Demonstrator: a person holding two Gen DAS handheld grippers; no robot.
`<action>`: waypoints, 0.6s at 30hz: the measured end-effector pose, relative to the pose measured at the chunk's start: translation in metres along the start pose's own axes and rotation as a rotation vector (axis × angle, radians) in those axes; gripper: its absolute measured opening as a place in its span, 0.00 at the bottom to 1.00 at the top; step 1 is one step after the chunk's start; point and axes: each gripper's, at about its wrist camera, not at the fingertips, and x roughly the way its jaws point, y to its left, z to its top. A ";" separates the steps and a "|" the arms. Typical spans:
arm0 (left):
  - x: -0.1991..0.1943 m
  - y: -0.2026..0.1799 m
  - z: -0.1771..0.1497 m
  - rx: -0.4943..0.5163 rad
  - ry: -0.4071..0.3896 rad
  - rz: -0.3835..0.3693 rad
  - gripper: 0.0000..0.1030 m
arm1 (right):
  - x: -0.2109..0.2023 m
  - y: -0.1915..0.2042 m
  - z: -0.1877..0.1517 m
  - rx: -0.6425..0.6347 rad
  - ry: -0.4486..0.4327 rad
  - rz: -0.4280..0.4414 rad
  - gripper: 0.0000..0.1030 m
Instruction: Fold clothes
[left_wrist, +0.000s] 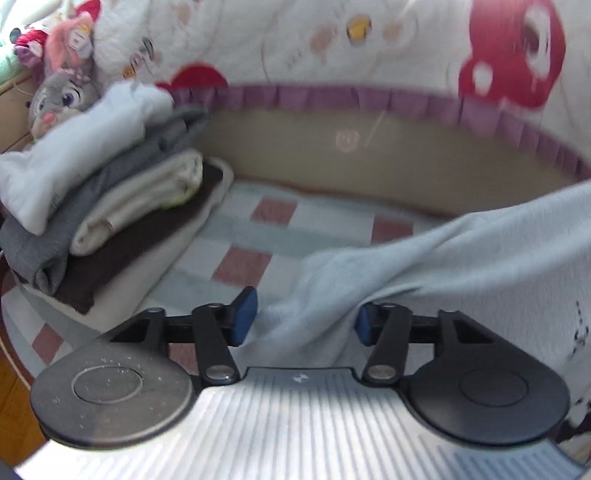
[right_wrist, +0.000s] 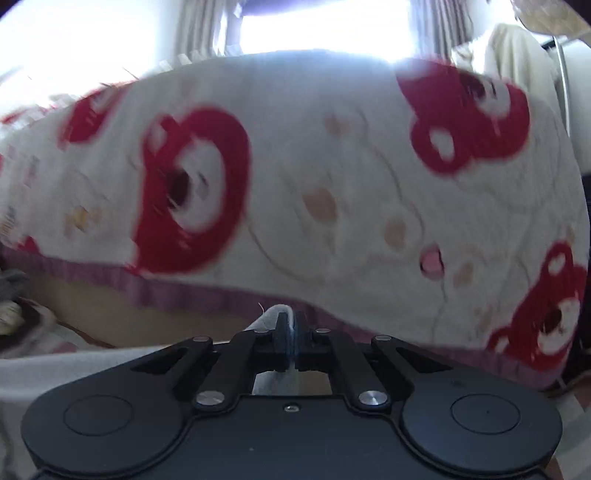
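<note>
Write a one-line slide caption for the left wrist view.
Open left claw straddles pale blue garment beside a stack of folded clothes.

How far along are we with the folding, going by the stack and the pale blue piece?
Done: a stack of folded clothes sits at the left on the checked mat. In hand: the pale blue garment, unfolded; the right gripper is shut on an edge of it, while the left gripper is open with cloth lying between its pads. Left: fold this garment and add it to the stack.

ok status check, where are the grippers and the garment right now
Left gripper open, pale blue garment lying between its fingers, not pinched. Right gripper shut on white cloth edge. Folded stack clear to the left.
</note>
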 end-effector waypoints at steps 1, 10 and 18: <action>0.005 -0.001 -0.001 0.001 0.029 0.010 0.64 | 0.017 -0.004 -0.015 0.028 0.051 -0.028 0.03; -0.025 0.015 0.005 -0.008 -0.014 -0.171 0.68 | 0.060 -0.044 -0.035 0.076 0.128 -0.226 0.00; 0.018 0.020 -0.010 0.000 0.175 -0.046 0.66 | 0.080 -0.072 -0.069 0.450 0.425 0.211 0.10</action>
